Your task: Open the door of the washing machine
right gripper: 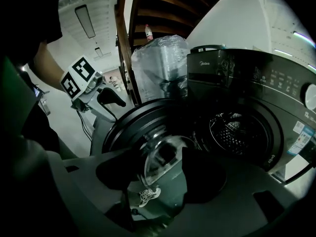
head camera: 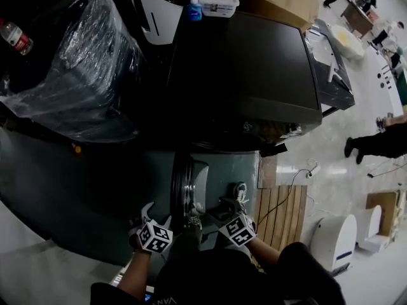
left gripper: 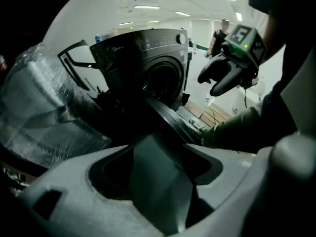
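Note:
The dark washing machine (head camera: 254, 75) stands with its round door (head camera: 184, 183) swung out, seen edge-on from above. In the right gripper view the door's glass bowl (right gripper: 163, 157) is close in front and the bare drum (right gripper: 237, 132) shows behind it. My left gripper (head camera: 149, 218) hangs just left of the door's edge, jaws wide apart and holding nothing. My right gripper (head camera: 232, 207) is just right of the door and looks open and free of it. In the left gripper view the door's rim (left gripper: 173, 117) runs ahead, with the right gripper (left gripper: 222, 78) beyond it.
A plastic-wrapped appliance (head camera: 76, 62) stands left of the machine. A white tub (head camera: 218, 4) and a blue bottle (head camera: 194, 8) sit behind the machine's top. A wooden pallet (head camera: 283, 215) and a white unit (head camera: 337, 237) lie on the right. A person (head camera: 375, 142) stands far right.

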The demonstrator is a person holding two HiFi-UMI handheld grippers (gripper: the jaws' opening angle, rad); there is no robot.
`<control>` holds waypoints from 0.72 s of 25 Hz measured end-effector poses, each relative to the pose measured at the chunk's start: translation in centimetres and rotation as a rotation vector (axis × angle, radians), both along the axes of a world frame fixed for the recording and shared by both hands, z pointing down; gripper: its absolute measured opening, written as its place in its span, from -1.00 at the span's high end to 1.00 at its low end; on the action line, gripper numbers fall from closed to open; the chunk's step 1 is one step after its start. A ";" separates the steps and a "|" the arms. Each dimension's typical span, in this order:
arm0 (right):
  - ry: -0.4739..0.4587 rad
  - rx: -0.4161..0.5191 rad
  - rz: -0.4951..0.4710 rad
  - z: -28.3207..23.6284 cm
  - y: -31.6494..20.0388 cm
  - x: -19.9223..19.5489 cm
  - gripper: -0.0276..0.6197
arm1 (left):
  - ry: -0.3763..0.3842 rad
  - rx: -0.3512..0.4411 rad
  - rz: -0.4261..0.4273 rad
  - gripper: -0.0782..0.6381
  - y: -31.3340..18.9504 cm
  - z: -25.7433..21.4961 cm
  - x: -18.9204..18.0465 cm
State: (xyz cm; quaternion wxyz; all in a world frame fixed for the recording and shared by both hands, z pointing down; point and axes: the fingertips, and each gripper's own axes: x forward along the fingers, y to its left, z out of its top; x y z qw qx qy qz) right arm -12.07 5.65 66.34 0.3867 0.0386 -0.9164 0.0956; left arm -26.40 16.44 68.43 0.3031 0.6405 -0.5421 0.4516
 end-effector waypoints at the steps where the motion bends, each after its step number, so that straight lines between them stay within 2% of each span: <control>1: -0.001 -0.001 0.001 -0.2 0.2 -0.4 0.04 | 0.003 0.005 -0.046 -0.09 0.7 0.0 -1.1; 4: 0.000 -0.005 0.008 -0.6 0.3 -1.2 0.05 | -0.015 0.016 -0.137 -0.09 2.0 0.1 -4.4; 8: -0.010 -0.010 0.030 -1.5 0.8 -2.1 0.05 | -0.062 0.022 -0.206 -0.06 3.6 0.1 -8.8; 14: 0.003 -0.016 0.062 -2.0 1.0 -2.4 0.05 | -0.118 0.054 -0.336 0.21 3.2 0.1 -15.6; 18: 0.017 -0.008 0.081 -2.0 0.8 -2.0 0.05 | -0.177 0.062 -0.347 0.37 1.9 0.0 -19.4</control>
